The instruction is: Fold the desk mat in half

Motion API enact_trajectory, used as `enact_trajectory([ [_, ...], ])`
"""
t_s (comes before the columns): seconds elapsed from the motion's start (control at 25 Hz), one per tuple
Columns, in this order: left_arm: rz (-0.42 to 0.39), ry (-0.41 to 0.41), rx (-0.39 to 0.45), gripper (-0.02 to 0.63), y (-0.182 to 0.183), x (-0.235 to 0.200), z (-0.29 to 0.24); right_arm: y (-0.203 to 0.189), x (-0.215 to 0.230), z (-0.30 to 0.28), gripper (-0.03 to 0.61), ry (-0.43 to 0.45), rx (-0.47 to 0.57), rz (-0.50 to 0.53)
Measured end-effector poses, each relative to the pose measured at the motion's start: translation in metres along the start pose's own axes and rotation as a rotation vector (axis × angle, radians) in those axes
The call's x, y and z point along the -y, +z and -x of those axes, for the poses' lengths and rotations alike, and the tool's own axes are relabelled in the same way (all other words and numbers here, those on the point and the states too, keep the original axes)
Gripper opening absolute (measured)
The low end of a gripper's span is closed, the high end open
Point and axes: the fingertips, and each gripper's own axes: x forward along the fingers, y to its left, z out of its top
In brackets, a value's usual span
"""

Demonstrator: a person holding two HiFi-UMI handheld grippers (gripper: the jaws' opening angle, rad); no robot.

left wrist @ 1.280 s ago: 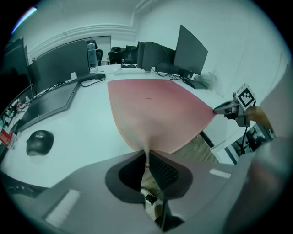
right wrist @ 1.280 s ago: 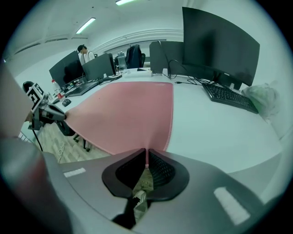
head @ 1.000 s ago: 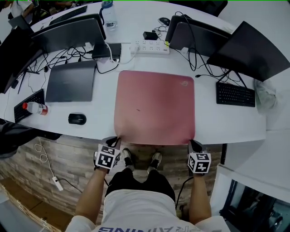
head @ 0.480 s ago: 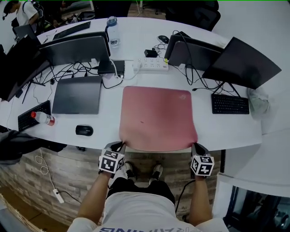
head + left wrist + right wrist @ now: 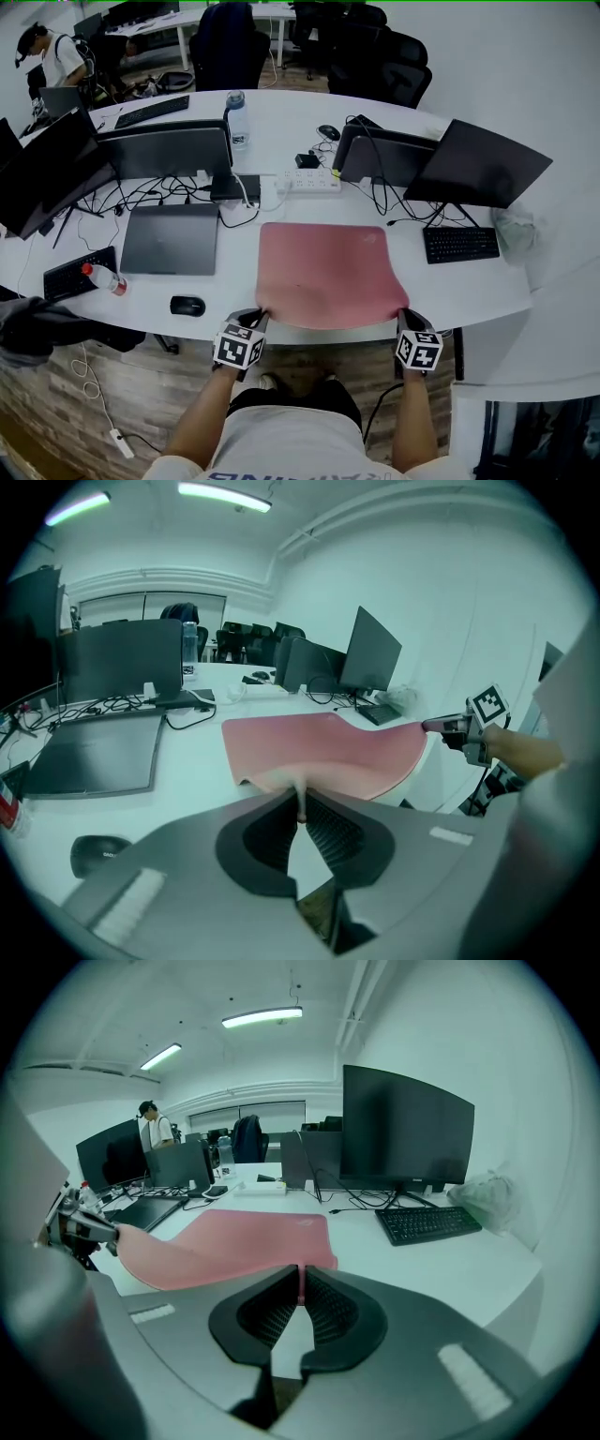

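Bright, even light from ceiling tubes [image 5: 262, 1017]; fisheye warp w/ dark edges, slight green tint.

Matt, soft-looking pink cloth desk mat [image 5: 328, 267]. Smooth, slightly glossy white table [image 5: 469, 291]. Ribbed matt black pads [image 5: 330, 829] in left gripper [image 5: 300, 799], smooth grey plastic shell.

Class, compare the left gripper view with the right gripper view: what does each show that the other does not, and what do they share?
Only the left gripper view shows the computer mouse on the white desk and the right gripper from outside. Only the right gripper view shows a standing person far back and the left gripper from outside. Both show the pink desk mat, near edge raised, one corner clamped between that view's own jaws.
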Motion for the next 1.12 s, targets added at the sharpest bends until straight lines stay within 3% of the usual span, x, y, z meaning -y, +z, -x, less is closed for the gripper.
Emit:
enact_trajectory([
  [0.32, 0.042, 0.015, 0.026, 0.029, 0.025, -0.01, -0.004, 0.028, 0.002, -0.014, 0.04, 0.031, 0.026, 0.015],
  [0.68, 0.11, 0.119, 0.059, 0.029, 0.069, -0.03, -0.026, 0.074, 0.007, -0.065, 0.04, 0.15, 0.044, 0.045],
  [1.12, 0.159, 0.245, 0.052, 0.029, 0.097, -0.046, -0.056, 0.102, 0.012, -0.125, 0.04, 0.276, 0.029, 0.082],
])
